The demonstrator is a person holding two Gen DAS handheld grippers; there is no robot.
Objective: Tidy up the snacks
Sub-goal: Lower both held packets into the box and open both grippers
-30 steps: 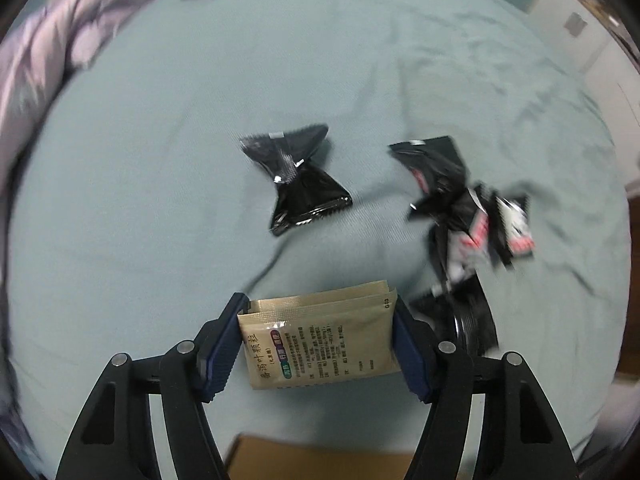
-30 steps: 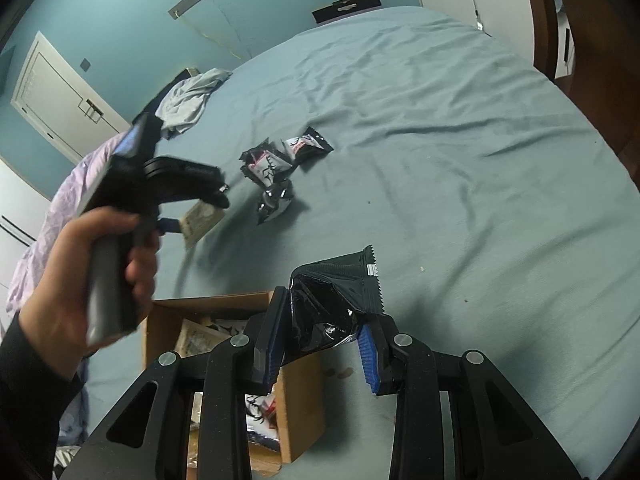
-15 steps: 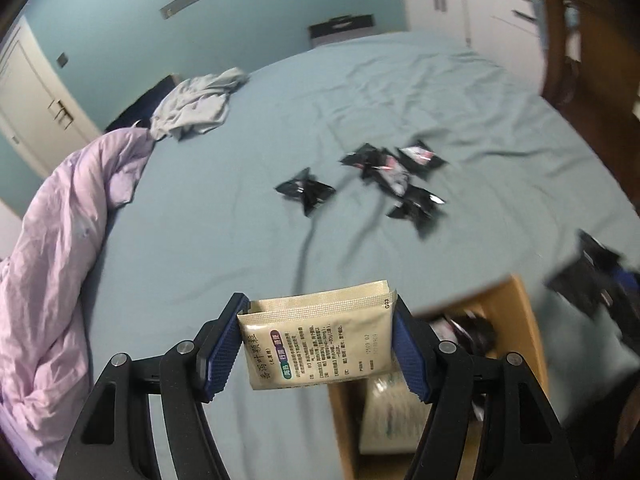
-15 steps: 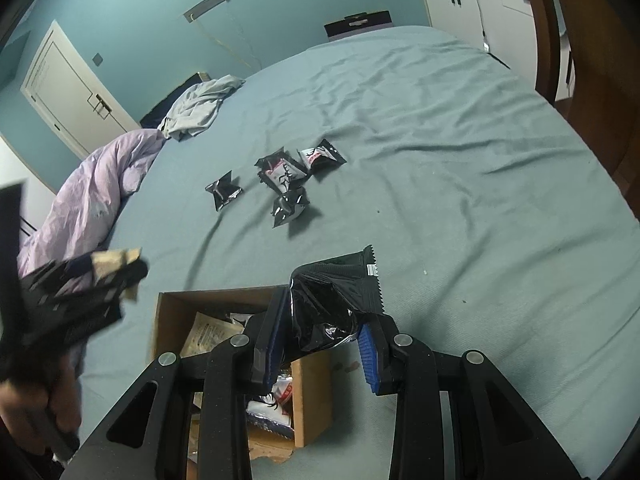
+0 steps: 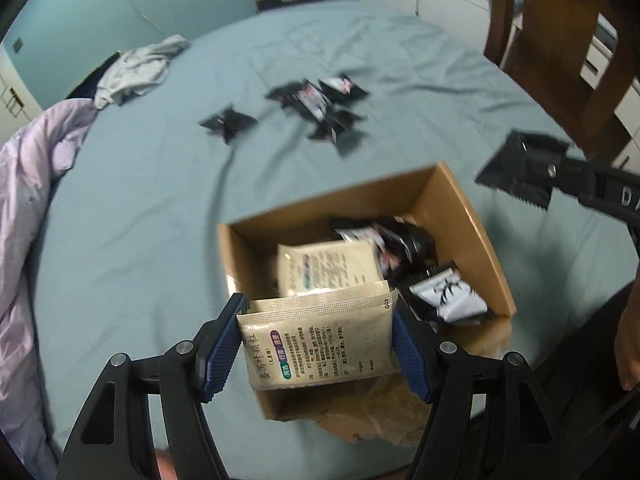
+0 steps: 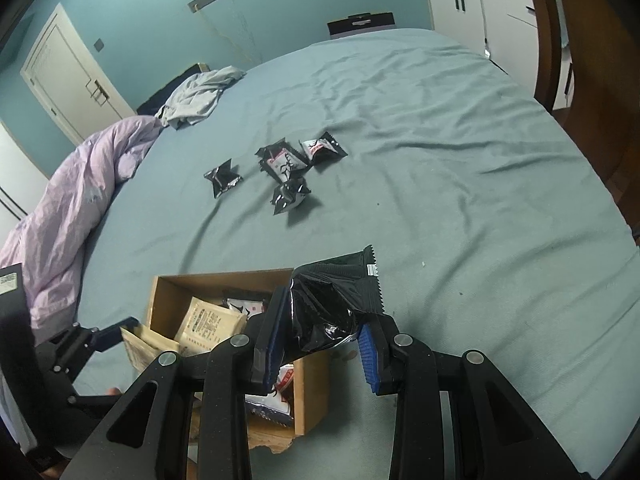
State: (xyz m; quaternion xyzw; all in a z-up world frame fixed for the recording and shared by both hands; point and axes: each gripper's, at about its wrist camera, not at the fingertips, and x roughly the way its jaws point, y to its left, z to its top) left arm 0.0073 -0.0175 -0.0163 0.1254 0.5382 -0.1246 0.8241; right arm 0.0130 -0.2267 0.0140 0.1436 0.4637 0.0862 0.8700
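A wide bed covered in a wrinkled teal sheet (image 6: pixel 440 152) fills most of both views. At its far left edge lies a bunched lilac quilt (image 6: pixel 76 196), and beyond that a crumpled grey garment (image 6: pixel 198 96). The room has teal walls, a white panelled door (image 6: pixel 68 76) at far left, white cupboards with dark handles (image 6: pixel 480 16) at far right, and a dark brown wooden chair (image 5: pixel 560 40) just beside the bed on the right.

Near the front of the bed sits an open brown cardboard box (image 5: pixel 452 208), already holding beige sachets and black-and-white snack packets. Farther out on the sheet, well apart from the box, lie four loose black snack packets (image 6: pixel 286 168), three clustered and one a little to their left.

The left gripper (image 5: pixel 316 344) has its jaws closed on a flat beige sachet with printed text (image 5: pixel 320 340), held upright over the near left corner of the box. The right gripper (image 6: pixel 320 340) has its jaws clamped on a crumpled glossy black snack packet with a serrated edge (image 6: pixel 336 304), held above the box's right wall; in the left wrist view this packet hangs just right of the box, above the sheet
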